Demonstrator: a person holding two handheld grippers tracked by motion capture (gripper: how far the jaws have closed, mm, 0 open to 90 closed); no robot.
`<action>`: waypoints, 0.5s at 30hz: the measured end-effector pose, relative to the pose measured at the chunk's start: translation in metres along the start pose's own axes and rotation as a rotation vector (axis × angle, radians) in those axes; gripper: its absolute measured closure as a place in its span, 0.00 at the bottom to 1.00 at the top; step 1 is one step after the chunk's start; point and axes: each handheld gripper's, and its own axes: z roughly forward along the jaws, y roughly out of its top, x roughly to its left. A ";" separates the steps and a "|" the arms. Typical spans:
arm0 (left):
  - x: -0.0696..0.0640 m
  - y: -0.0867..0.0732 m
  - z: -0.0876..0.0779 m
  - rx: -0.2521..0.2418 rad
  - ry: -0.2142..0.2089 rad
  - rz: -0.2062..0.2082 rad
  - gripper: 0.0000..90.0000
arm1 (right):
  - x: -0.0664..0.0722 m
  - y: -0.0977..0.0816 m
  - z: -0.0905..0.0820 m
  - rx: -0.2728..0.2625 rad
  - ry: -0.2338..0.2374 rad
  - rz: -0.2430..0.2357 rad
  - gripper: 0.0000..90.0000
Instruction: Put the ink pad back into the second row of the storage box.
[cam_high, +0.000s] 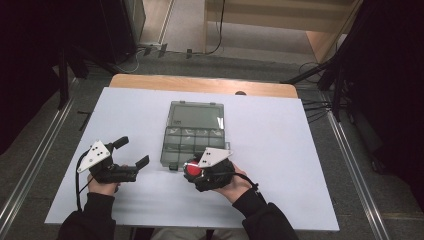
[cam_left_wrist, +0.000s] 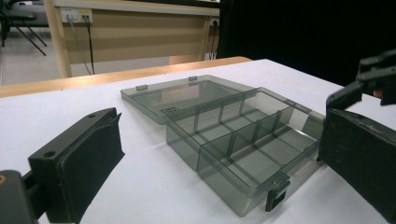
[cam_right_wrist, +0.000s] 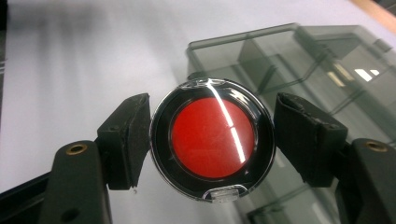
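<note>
Right tongs: jaws closed against both sides of a round compact, black rim, red centre, clear lid with a small clasp; right gripper view gives this detail, the high view only a red spot at the box's near edge. Left tongs: jaws wide apart, nothing between them, held over the counter left of the box. Left gripper view shows the smoky clear box open, its compartments bare, lid laid flat behind.

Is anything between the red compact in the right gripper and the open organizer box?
Nothing visible. The right gripper holds the red compact at the near edge of the organizer box. Its lid lies folded back, its compartments look empty, and the left gripper stands off to one side.
</note>
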 end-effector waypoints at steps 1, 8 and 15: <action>0.000 0.000 0.000 0.000 0.000 0.000 0.00 | -0.002 0.001 -0.001 -0.006 -0.005 0.000 0.34; 0.000 0.000 0.000 0.001 -0.003 0.000 0.00 | -0.022 0.003 -0.009 -0.038 -0.052 0.049 0.34; 0.000 0.000 0.000 0.002 -0.002 0.000 0.00 | -0.039 0.001 -0.012 -0.047 -0.090 0.104 0.34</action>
